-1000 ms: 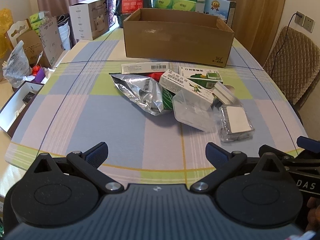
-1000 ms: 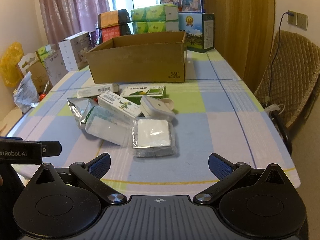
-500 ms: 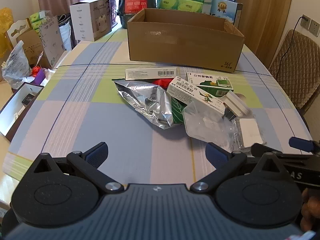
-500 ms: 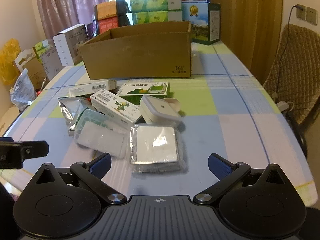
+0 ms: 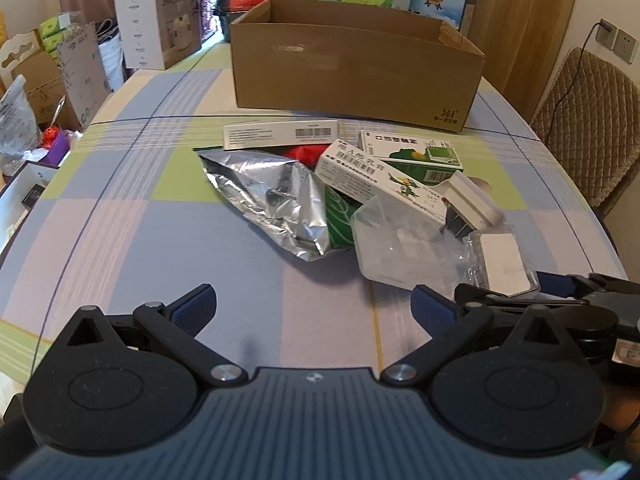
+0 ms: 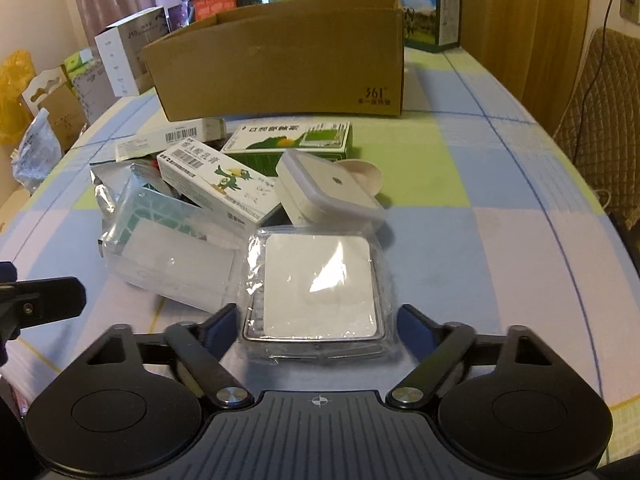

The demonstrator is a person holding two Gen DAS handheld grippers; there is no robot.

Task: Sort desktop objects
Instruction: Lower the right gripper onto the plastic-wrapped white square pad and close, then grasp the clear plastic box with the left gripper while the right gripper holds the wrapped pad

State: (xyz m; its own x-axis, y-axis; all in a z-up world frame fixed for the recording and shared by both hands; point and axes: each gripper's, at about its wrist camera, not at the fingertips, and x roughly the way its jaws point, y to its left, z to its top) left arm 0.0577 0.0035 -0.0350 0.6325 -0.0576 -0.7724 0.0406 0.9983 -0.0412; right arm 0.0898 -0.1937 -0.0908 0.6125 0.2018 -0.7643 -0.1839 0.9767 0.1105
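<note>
At twelve o'clock, cardboard box (image 6: 280,68) (interior unseen); pile unsorted. Right gripper (image 6: 316,320) spread, flanking wrapped white square (image 6: 320,286); left gripper (image 5: 314,306) spread, empty.

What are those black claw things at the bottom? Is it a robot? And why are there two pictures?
No robot: a person holds two grabber tools, and each has its own camera, so there are two pictures. One shows the left gripper, open over the checked tablecloth. The other shows the right gripper, open, its fingers either side of a white square pad in clear wrap. Nothing is held yet. Ahead lie medicine boxes, a silver foil bag and a big cardboard box.
</note>
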